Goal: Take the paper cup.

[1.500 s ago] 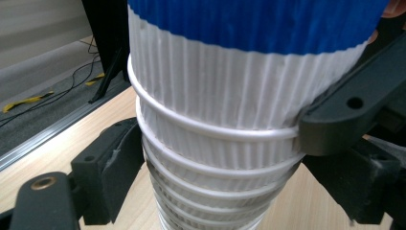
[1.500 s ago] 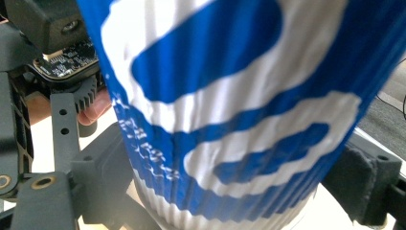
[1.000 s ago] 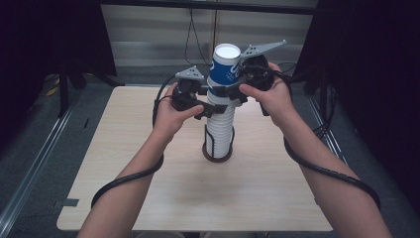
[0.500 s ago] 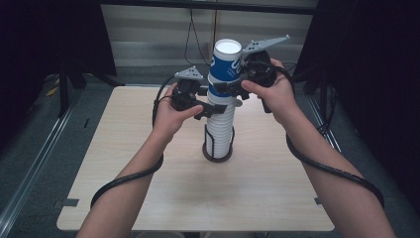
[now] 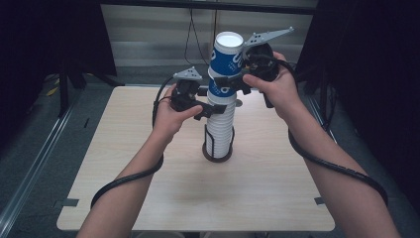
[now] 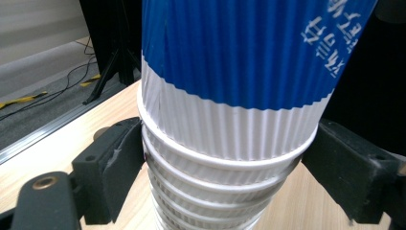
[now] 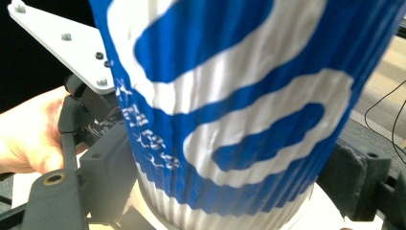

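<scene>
A tall stack of cups (image 5: 219, 130) stands near the middle of the desk (image 5: 124, 163), in a dark ring. The left hand-held gripper (image 5: 210, 109) is clamped on the white cups just under the blue cup (image 5: 225, 69). The right hand-held gripper (image 5: 233, 83) is clamped on the blue cup. To do this well, the left should hold the stack steady while the right pulls the blue cup straight up, slowly, without squashing it.
</scene>
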Motion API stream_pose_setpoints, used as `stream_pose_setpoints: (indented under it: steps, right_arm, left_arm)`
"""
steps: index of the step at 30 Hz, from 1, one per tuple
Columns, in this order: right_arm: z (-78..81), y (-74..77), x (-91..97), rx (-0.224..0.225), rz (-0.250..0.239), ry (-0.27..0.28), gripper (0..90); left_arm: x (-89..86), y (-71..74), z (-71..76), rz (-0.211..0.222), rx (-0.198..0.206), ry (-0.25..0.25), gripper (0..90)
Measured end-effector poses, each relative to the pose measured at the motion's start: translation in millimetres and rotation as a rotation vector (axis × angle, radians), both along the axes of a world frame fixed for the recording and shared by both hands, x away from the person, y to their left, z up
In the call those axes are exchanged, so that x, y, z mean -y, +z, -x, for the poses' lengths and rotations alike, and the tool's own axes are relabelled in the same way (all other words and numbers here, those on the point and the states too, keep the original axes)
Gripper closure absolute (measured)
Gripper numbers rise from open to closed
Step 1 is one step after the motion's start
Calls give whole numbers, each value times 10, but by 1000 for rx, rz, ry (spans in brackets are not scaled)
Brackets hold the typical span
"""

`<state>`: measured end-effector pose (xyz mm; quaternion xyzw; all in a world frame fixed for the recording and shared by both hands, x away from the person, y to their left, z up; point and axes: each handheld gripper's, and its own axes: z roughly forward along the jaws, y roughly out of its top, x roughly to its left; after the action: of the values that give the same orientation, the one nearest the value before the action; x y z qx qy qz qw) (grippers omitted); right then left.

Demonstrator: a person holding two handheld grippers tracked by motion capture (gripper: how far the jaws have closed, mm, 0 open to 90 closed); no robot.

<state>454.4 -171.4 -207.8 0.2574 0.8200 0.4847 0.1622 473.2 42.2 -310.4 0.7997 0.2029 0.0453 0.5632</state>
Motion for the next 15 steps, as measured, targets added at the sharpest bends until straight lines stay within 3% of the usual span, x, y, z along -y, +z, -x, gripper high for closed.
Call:
stream_pose_setpoints:
  steps: [15]
  right_arm:
    - [27,133,54,19,-10,-6,164]
  left_arm:
    - [-6,-16,-4,10,-2,1,147]
